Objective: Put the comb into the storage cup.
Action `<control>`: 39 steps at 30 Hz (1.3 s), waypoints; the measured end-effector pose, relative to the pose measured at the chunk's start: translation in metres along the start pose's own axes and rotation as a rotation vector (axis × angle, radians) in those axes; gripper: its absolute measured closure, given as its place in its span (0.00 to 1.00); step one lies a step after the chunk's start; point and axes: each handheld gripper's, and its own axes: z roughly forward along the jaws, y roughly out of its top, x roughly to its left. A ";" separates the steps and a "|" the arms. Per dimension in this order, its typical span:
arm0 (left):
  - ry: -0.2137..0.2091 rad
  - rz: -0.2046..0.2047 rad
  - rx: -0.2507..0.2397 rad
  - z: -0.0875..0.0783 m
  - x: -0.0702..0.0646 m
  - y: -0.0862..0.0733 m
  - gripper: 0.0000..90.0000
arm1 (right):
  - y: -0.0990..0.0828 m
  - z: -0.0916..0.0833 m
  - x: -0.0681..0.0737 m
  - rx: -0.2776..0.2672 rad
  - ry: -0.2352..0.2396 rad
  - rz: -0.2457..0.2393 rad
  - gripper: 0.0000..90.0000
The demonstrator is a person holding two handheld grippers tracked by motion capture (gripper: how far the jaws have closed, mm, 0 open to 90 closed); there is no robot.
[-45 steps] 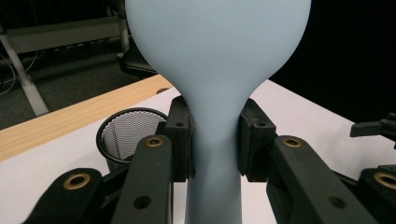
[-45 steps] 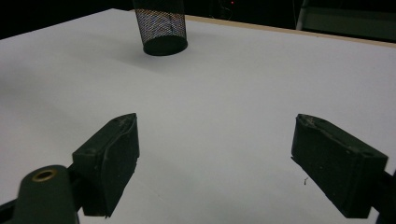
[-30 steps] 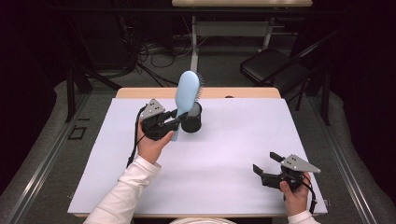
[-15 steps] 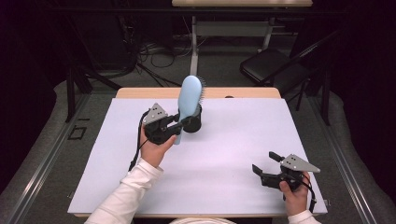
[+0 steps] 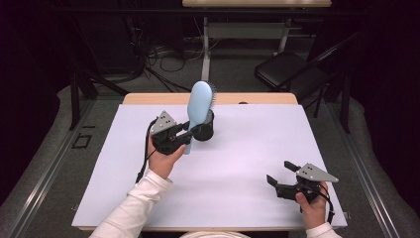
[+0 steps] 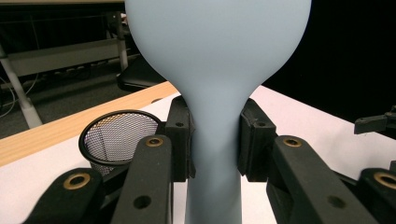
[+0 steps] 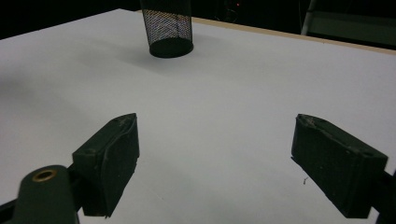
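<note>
A light blue hairbrush stands nearly upright, head up and bristles facing away from me. My left gripper is shut on its narrow neck; in the left gripper view the pads press both sides of the hairbrush. A black mesh cup stands just behind and to the right of the brush handle, also visible as the mesh cup and the mesh cup. My right gripper rests low at the table's front right, open, with bare white surface between its jaws.
A white sheet covers the wooden table, whose bare wood edge runs along the back. Beyond it on the floor stand a black folding chair, loose cables and the legs of another desk.
The left gripper has shifted the brush slightly right, closer to the mesh cup, and set it a little more upright. The right gripper has stayed still.
</note>
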 end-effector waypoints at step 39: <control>0.001 -0.002 -0.021 -0.003 0.000 0.000 0.77 | 0.104 0.048 0.023 0.043 0.087 -0.037 0.16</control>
